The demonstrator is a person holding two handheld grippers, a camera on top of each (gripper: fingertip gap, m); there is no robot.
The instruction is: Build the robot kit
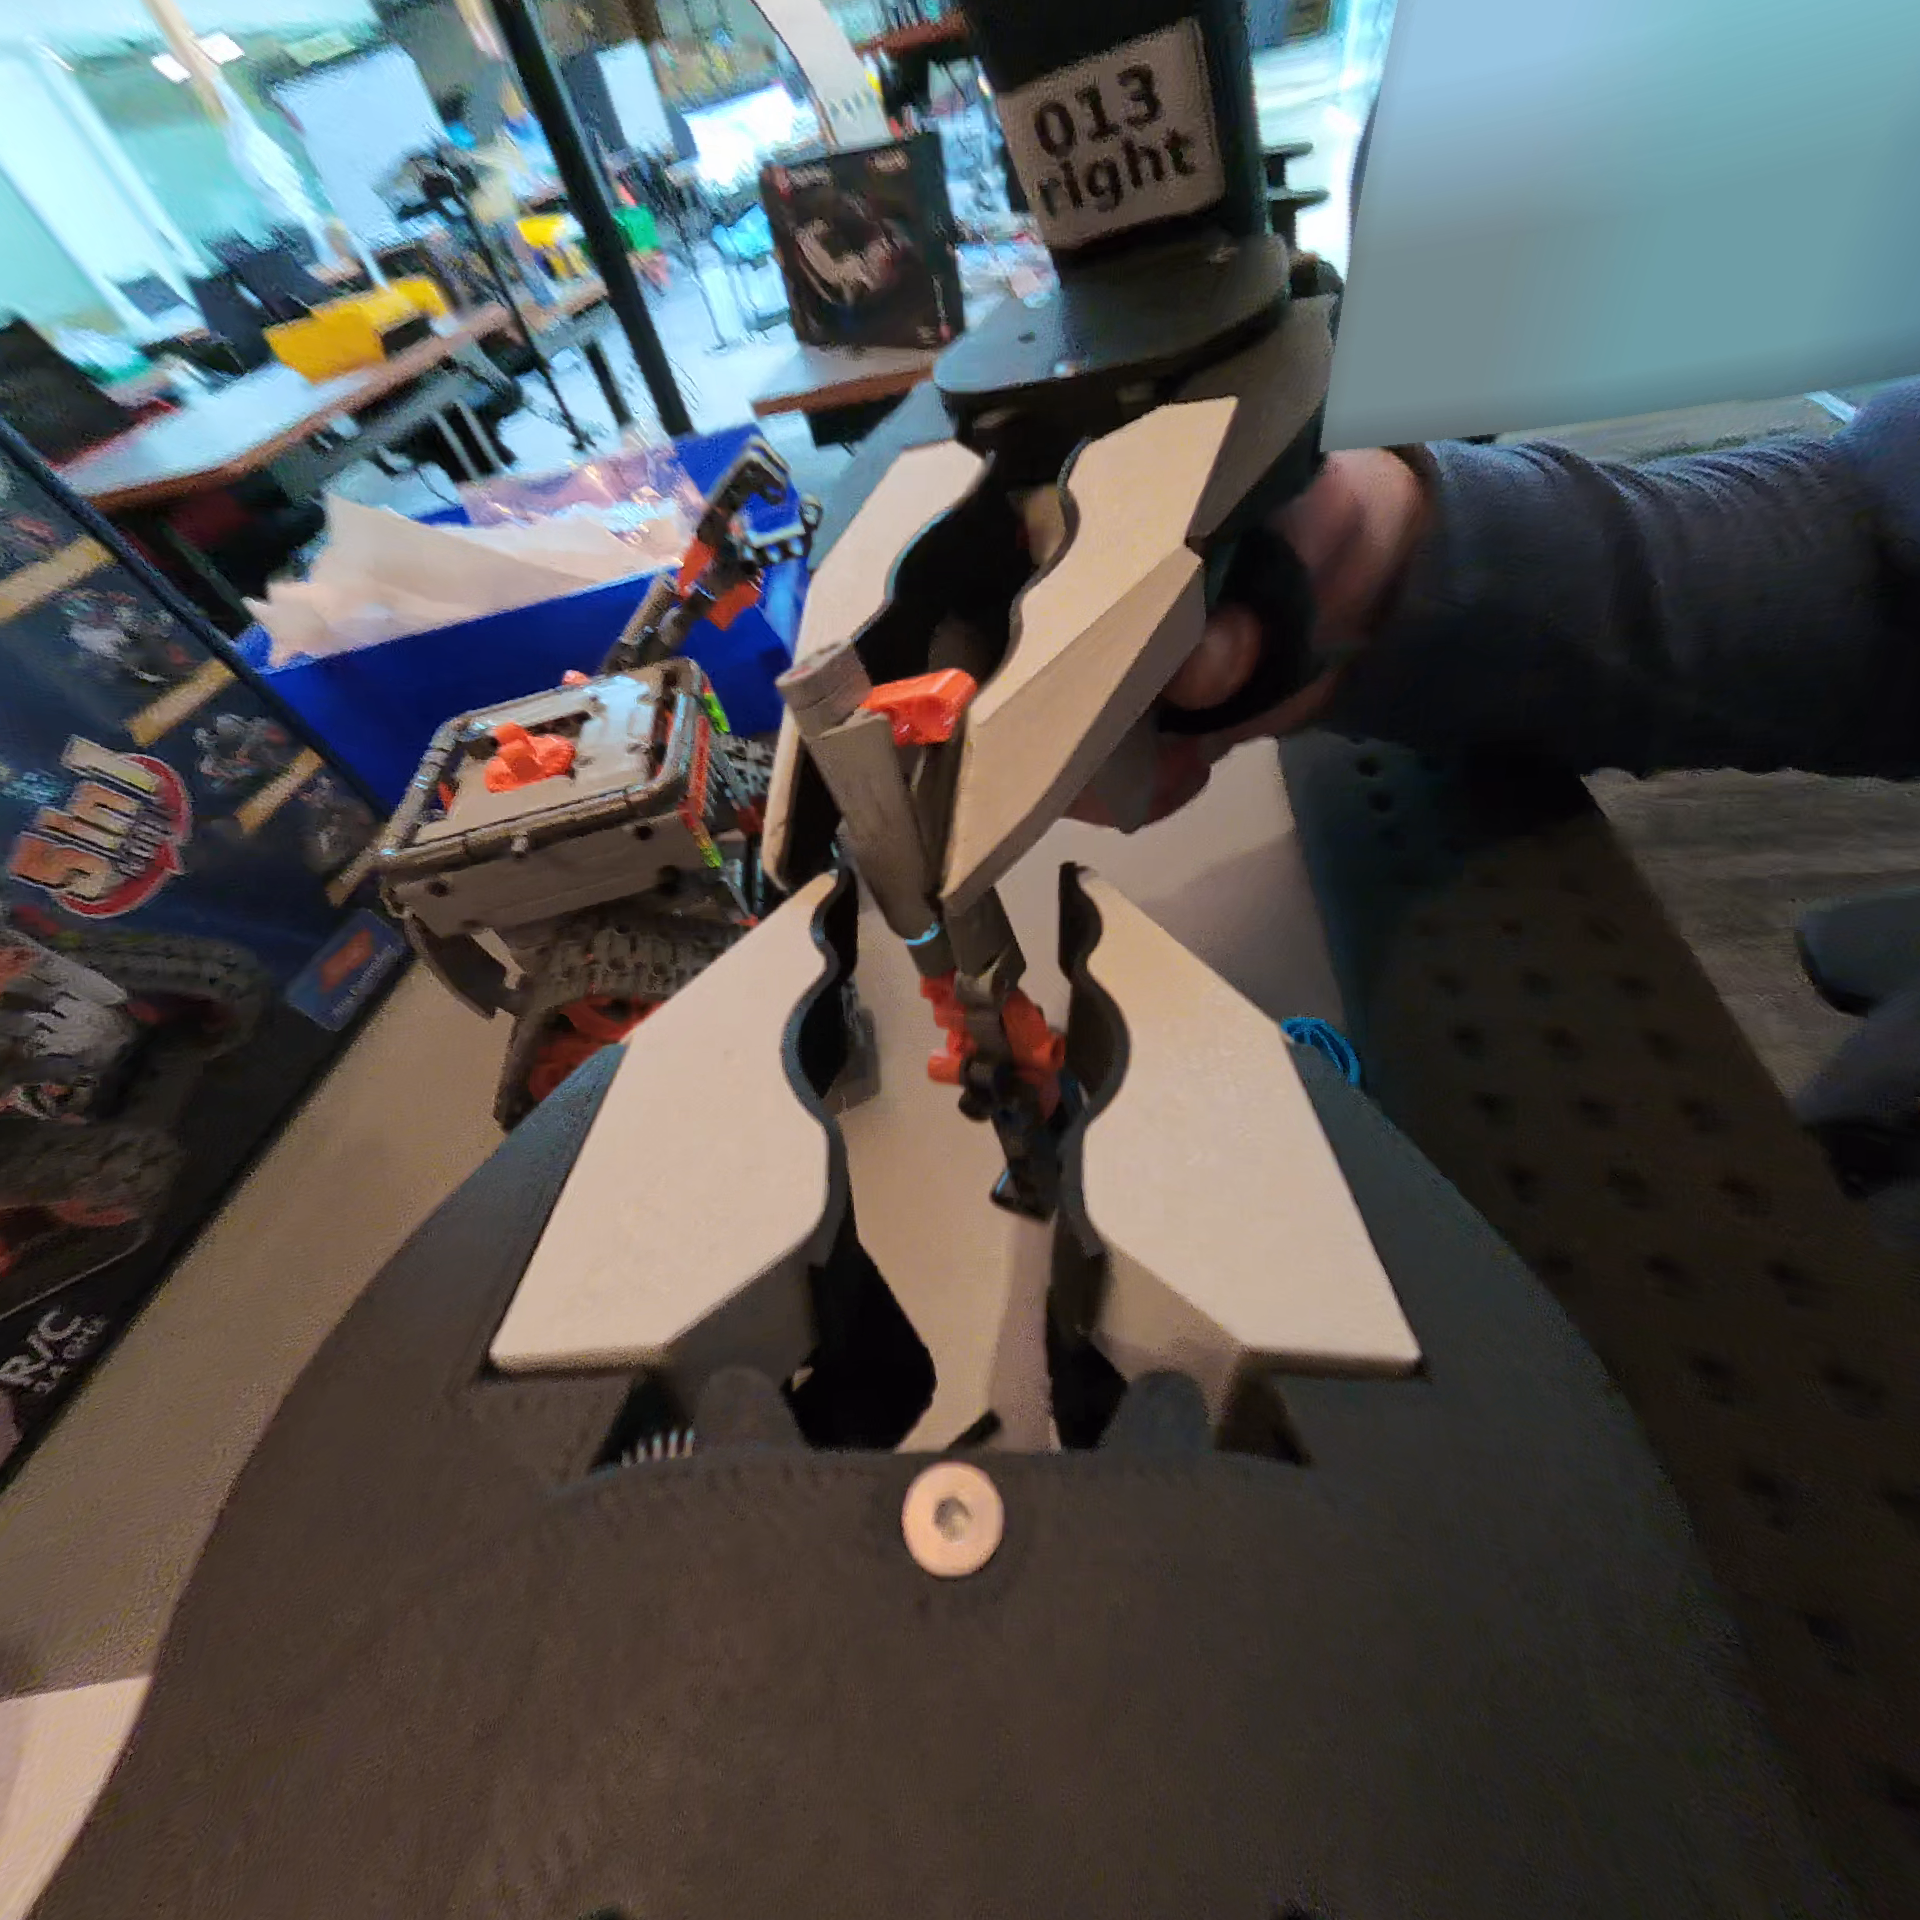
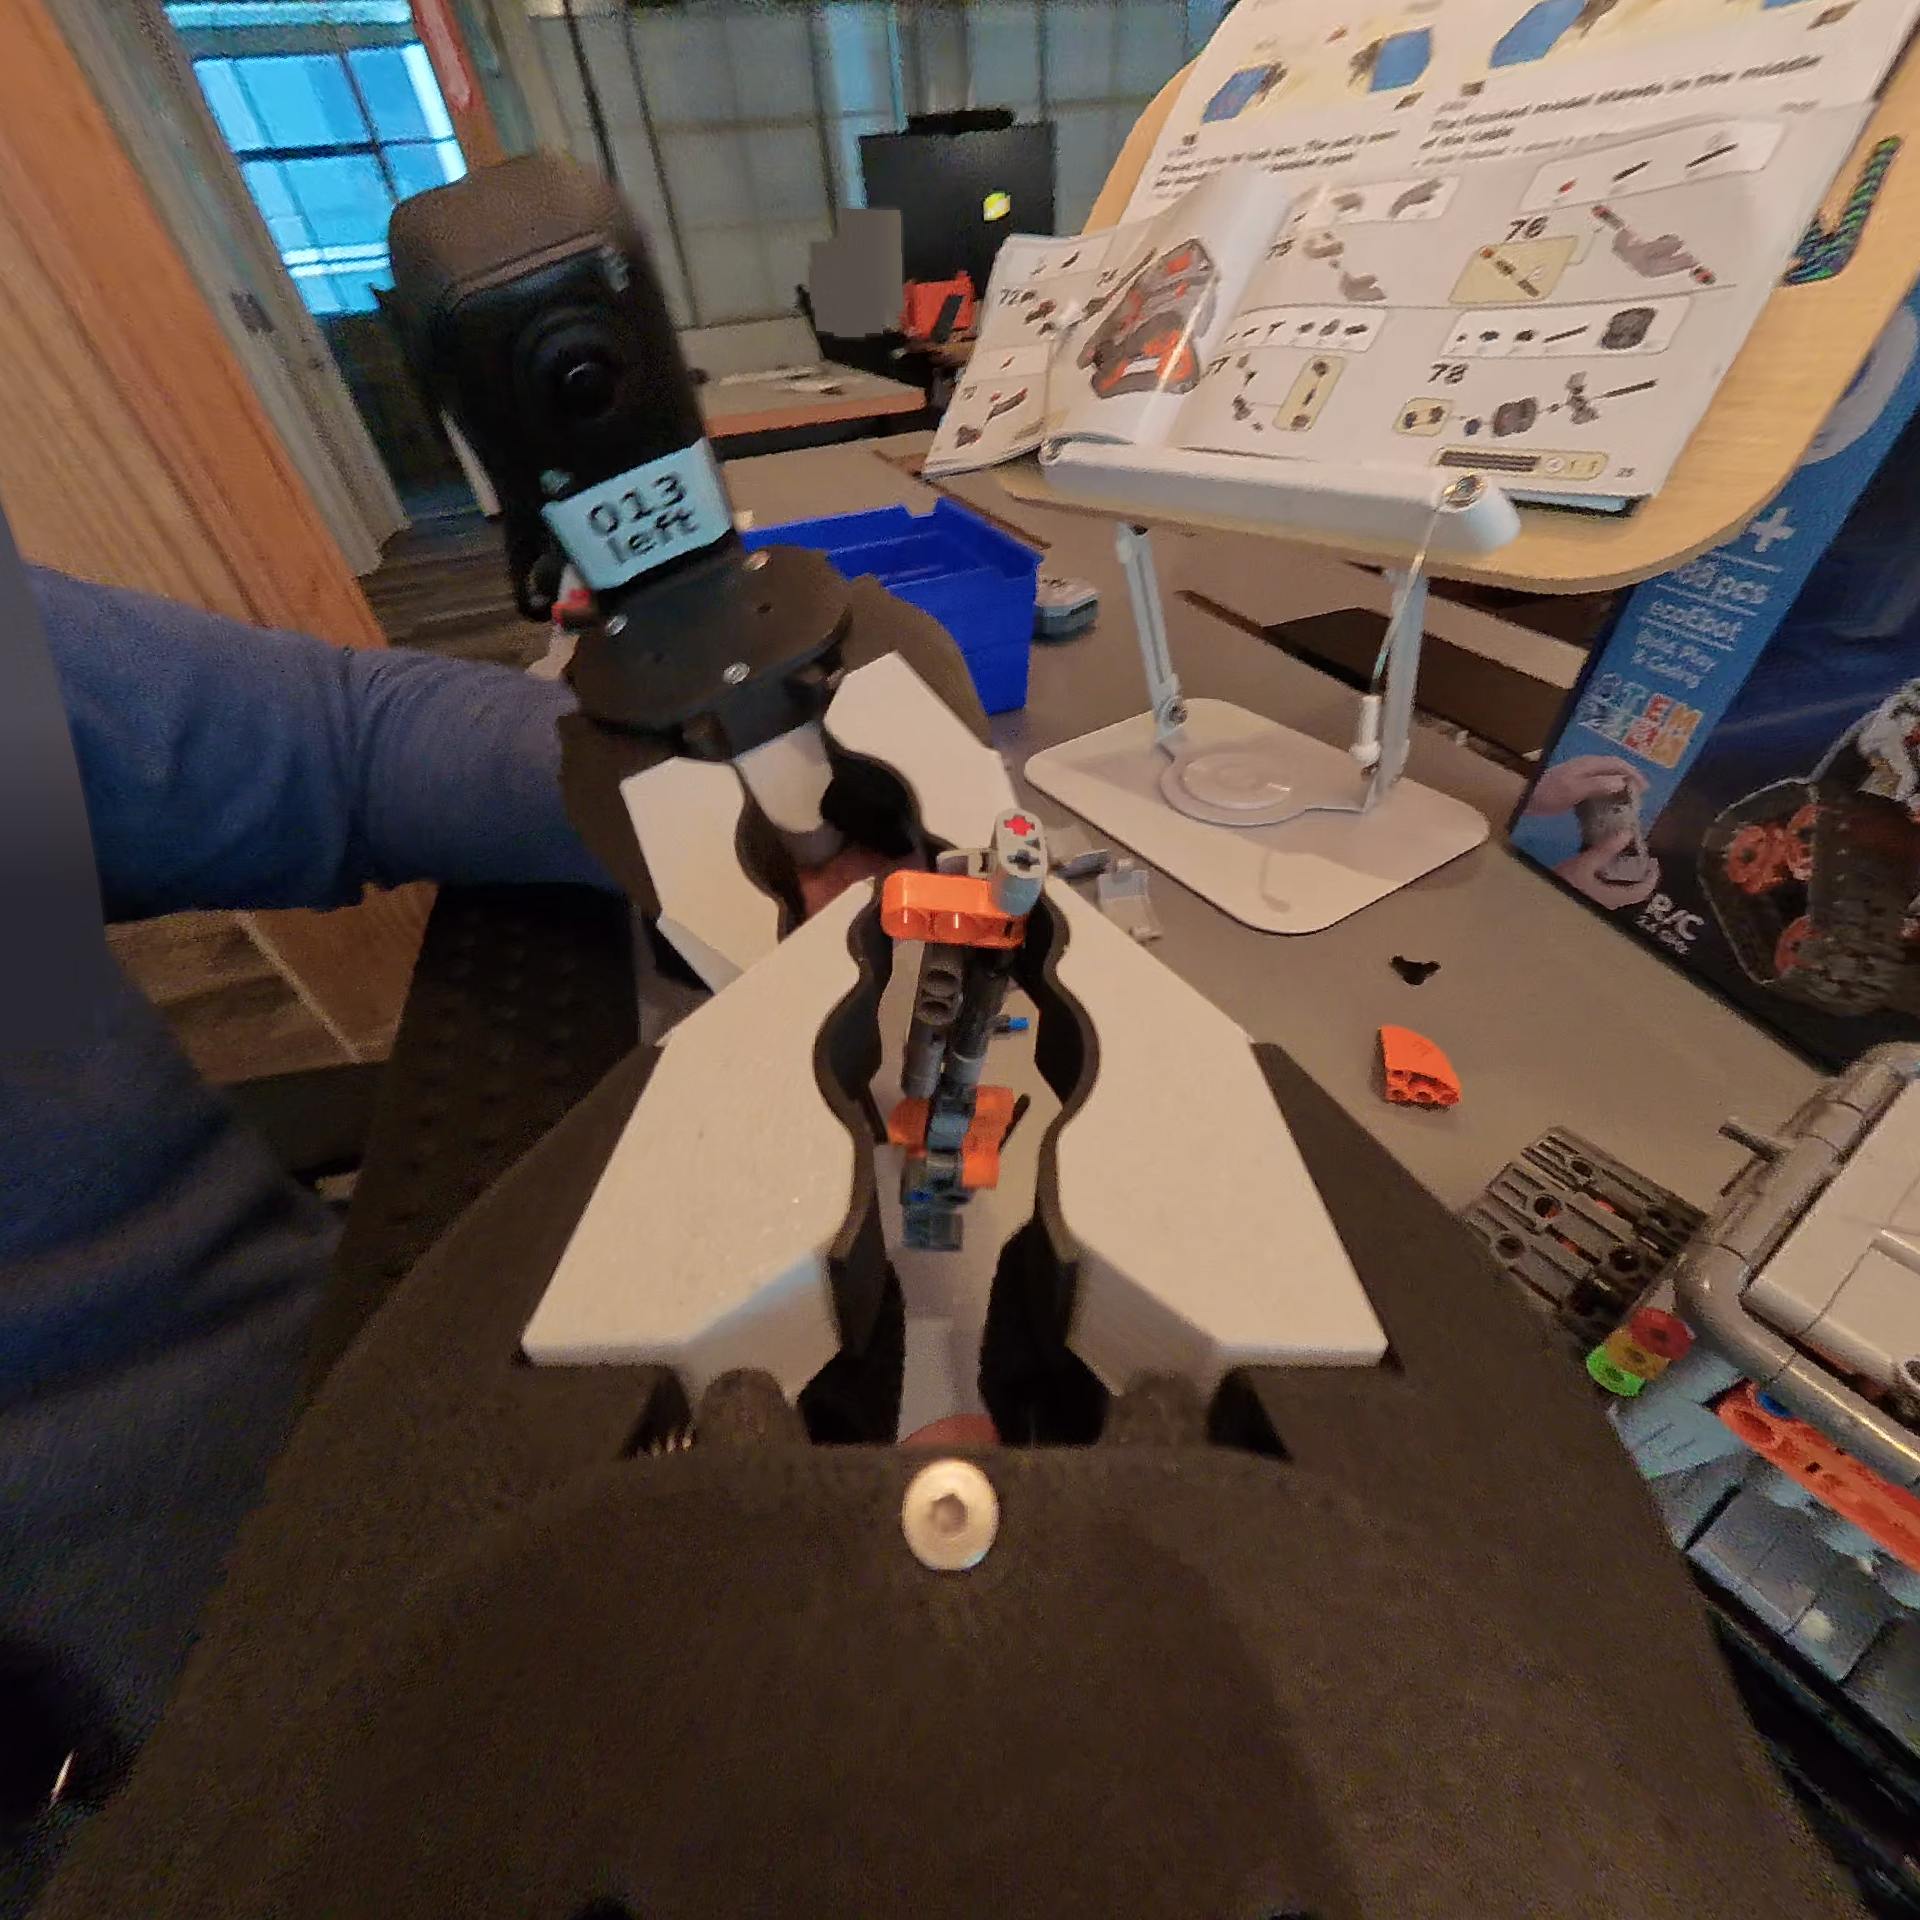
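Observation:
A slim grey and black brick assembly with orange parts (image 2: 951, 1039) hangs in the air between both grippers. My right gripper (image 2: 961, 899) is shut on it, with an orange beam (image 2: 945, 909) at its fingertips. In the left wrist view the right gripper (image 1: 868, 883) reaches down from above and clamps the assembly's grey rods (image 1: 883, 800). My left gripper (image 1: 956, 883) is part open around the assembly's lower orange end (image 1: 997, 1039), which lies against its right finger and clear of the left one. A left gripper finger (image 2: 707, 842) shows behind.
A grey tracked brick vehicle (image 1: 561, 810) stands on the table, and shows at the right wrist view's edge (image 2: 1818, 1299). Around it are a blue bin (image 2: 935, 582), a printed box (image 2: 1766, 779), a booklet on a stand (image 2: 1351, 343) and a loose orange piece (image 2: 1418, 1081). My left and right fingertips are right by each other.

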